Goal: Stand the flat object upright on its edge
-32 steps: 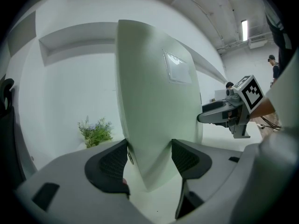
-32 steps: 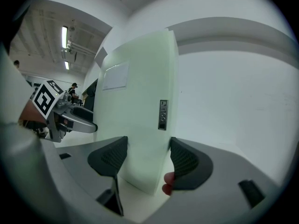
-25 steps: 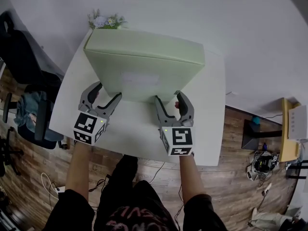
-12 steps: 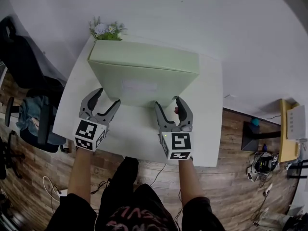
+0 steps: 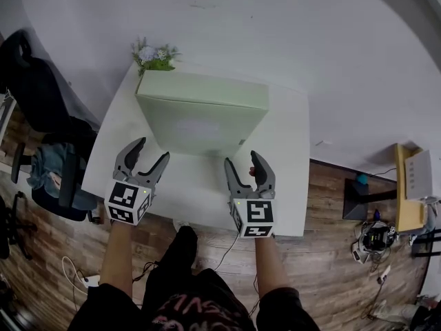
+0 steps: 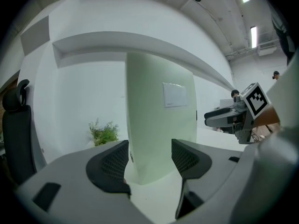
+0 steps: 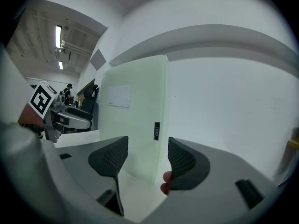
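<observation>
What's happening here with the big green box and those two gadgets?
A person holds a pair of tongs in each hand over a white table. The flat pale green box stands upright on its edge, with a small plant behind it. The left tongs and right tongs are open and empty, just in front of the box, not touching it.

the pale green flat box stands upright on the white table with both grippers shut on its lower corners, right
Not shut: the pale green flat box stands upright on the white table, but the left gripper and right gripper are open, jaws apart and clear of it, as the head view shows.
</observation>
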Demonstrator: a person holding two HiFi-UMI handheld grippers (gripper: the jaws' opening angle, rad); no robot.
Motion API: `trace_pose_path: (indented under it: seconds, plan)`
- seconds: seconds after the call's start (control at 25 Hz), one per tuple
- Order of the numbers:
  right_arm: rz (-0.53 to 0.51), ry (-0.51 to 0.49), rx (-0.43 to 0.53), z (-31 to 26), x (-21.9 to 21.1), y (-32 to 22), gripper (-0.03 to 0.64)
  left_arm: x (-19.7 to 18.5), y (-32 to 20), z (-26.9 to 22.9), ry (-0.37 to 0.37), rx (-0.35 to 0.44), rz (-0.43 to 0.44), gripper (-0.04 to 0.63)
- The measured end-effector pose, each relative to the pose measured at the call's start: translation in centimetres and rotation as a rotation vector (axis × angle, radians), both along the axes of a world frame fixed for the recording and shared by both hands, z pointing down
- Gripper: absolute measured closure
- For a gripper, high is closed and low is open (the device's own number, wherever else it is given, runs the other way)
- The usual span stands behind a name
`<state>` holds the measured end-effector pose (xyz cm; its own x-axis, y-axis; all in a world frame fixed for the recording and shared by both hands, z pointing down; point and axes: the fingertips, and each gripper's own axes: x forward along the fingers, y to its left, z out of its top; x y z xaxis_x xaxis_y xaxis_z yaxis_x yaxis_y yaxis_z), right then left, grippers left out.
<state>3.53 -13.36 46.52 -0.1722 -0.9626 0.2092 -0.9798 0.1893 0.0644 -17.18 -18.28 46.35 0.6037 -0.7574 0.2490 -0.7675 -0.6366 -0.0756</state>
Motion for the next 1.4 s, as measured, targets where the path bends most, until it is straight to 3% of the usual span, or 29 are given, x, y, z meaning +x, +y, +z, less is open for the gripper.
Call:
trace_pose_path:
  seconds: [0.16,0.28,0.68,1.4]
  plan:
    - [0.000,-0.023,0.000,-1.3,0.0,1.8,0.338,0.3,2.1,-1.1,0.001,0.000,-0.004,0.293]
    - [0.030,-0.029,0.008,-2.1,0.7,3.2,0.440,0.4,3.6,-2.3,0.007,0.012,-0.015,0.319]
    - [0.037,-0.045,0.024,-6.1,1.4,6.9,0.535,1.2,7.7,-6.7,0.038,0.032,-0.041,0.390]
    - [-0.020,-0.062,0.072,-11.2,1.8,17.8,0.581,1.3,19.8,-12.1,0.088,0.076,-0.133,0.561]
